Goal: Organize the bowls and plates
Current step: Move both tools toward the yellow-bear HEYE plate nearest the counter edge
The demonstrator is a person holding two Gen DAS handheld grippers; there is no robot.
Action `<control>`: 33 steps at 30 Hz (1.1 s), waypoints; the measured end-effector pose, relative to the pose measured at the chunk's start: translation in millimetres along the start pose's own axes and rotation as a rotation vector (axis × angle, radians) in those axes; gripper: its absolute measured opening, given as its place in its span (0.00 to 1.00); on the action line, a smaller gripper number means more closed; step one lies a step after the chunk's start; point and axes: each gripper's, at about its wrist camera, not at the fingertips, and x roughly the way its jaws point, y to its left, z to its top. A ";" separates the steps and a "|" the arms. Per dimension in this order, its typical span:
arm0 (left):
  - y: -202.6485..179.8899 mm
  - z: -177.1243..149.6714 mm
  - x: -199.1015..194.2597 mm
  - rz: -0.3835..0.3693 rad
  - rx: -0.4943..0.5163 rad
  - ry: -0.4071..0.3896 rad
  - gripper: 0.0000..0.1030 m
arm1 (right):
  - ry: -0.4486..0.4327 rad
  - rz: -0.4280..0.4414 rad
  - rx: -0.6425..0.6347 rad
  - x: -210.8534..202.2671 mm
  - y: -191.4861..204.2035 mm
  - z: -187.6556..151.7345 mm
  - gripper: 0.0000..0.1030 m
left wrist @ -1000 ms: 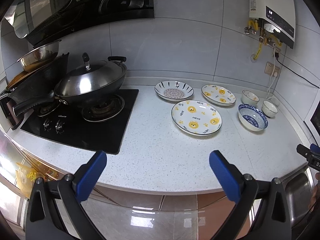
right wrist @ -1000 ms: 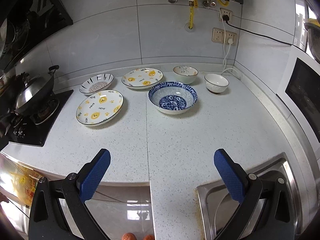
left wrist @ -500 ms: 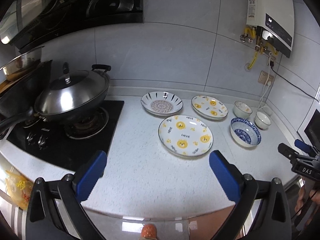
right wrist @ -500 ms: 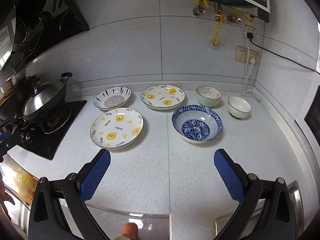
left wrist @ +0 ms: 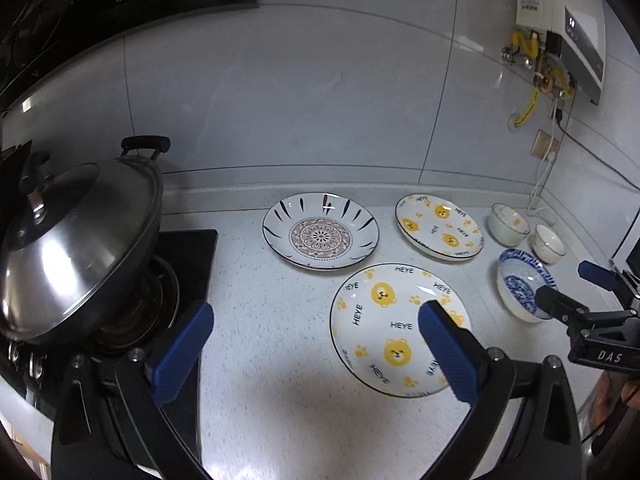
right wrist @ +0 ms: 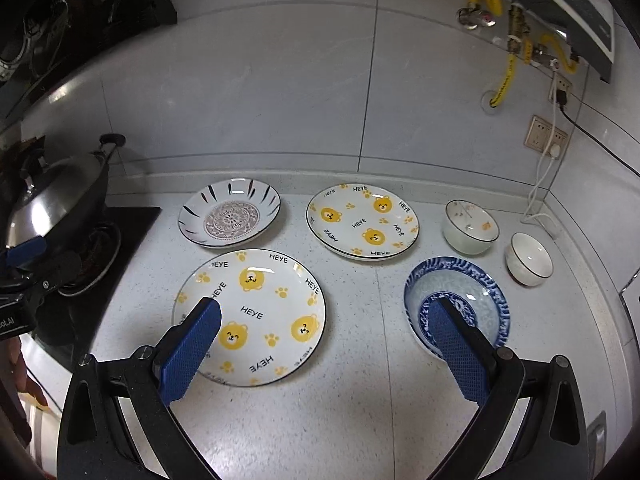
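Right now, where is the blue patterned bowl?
In the right wrist view the blue patterned bowl sits right of centre, on the countertop, in front of the two small white bowls.

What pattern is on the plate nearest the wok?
Brown floral medallion centre with dark brush strokes round the rim of the plate; clearest in the left wrist view.

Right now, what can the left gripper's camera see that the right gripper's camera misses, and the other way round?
Only the left wrist view shows the right gripper coming in from the edge. Only the right wrist view shows the left gripper at its edge, plus the wall socket with its white plug. Both share the lidded wok, the mandala plate, the two bear plates, the blue patterned bowl, the two small white bowls, and the water heater.
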 end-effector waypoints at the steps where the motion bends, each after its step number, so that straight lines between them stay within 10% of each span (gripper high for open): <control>1: -0.2 -0.9 8.5 0.004 0.010 0.010 1.00 | 0.017 0.004 0.005 14.0 1.5 -0.2 0.99; 26: -7.4 -46.1 173.3 0.025 -0.071 0.376 0.92 | 0.391 0.174 -0.024 187.7 -13.5 -32.5 0.99; 33: -6.1 -54.5 180.0 -0.044 -0.128 0.406 0.86 | 0.432 0.223 -0.038 199.9 -14.8 -38.0 0.76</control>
